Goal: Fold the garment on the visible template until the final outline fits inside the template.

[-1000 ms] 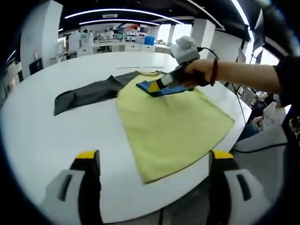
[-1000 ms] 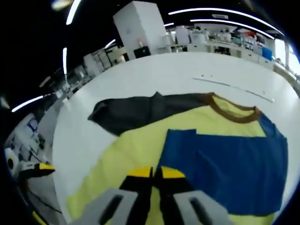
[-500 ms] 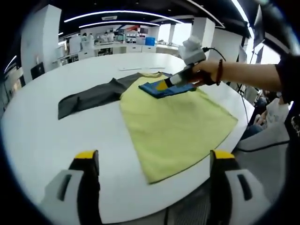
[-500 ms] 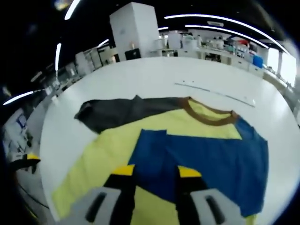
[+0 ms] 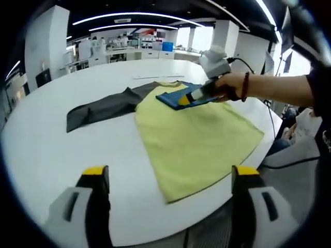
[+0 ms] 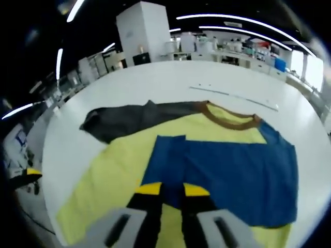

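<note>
The left gripper hung wide open and empty over the white desk. The garment lay flat beside its dark sleeve — the blue sleeve folded across the yellow body. The right gripper hovered at the blue edge, jaws slightly parted, holding nothing. Advisable: pinch one layer only, drag low.

Yellow-tipped grey fingers, red wristband
</note>
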`<state>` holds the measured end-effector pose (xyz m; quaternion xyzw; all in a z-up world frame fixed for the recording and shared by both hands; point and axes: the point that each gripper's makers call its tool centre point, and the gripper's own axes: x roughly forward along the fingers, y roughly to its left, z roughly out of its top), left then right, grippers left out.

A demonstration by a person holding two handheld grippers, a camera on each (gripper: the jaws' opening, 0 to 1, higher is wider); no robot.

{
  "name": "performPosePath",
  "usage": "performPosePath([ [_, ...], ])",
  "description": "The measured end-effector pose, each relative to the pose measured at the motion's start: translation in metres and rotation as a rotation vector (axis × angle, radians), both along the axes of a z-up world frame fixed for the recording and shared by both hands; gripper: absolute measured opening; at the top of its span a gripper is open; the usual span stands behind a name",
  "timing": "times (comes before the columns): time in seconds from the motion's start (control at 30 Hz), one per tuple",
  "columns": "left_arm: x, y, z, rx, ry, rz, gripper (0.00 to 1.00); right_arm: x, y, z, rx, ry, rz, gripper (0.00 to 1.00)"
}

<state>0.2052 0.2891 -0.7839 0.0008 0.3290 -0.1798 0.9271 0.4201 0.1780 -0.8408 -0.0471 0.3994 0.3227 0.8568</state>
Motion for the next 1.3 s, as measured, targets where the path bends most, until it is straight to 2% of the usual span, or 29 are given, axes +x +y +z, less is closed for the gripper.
performPosePath([
  [0.13, -0.001, 0.003, -0.001, -0.001, 0.001, 0.004, 0.95, 0.001, -0.004, 0.0, 0.02, 0.016, -0.036, 0.07],
  [0.2, -0.002, 0.002, 0.0, -0.002, 0.0, 0.004, 0.95, 0.003, -0.004, 0.002, 0.026, 0.011, -0.046, 0.01],
  [0.27, -0.002, 0.003, 0.0, 0.001, 0.001, 0.004, 0.95, 0.003, -0.004, 0.005, 0.029, 0.008, -0.046, 0.0],
  [0.5, -0.002, 0.001, 0.001, 0.006, 0.001, 0.001, 0.94, -0.004, 0.01, 0.025, 0.088, -0.016, 0.001, 0.0],
  [0.67, -0.002, 0.001, 0.001, 0.006, -0.003, -0.005, 0.94, -0.008, 0.034, 0.041, 0.133, -0.037, 0.063, 0.0],
  [0.93, -0.004, 0.005, 0.0, 0.008, 0.006, 0.009, 0.93, -0.025, 0.062, 0.038, 0.134, -0.047, 0.171, 0.0],
  [1.03, -0.005, 0.007, 0.0, 0.004, 0.004, 0.014, 0.93, -0.037, 0.072, 0.034, 0.157, -0.01, 0.215, 0.0],
  [1.1, -0.005, 0.007, 0.0, 0.005, 0.004, 0.016, 0.93, -0.04, 0.073, 0.034, 0.165, -0.011, 0.208, 0.0],
  [1.2, -0.005, 0.007, 0.0, 0.004, 0.003, 0.018, 0.94, -0.042, 0.073, 0.034, 0.163, -0.019, 0.22, 0.07],
  [1.3, -0.004, 0.006, 0.001, 0.002, 0.002, 0.017, 0.94, -0.033, 0.064, 0.032, 0.139, -0.039, 0.202, 0.25],
])
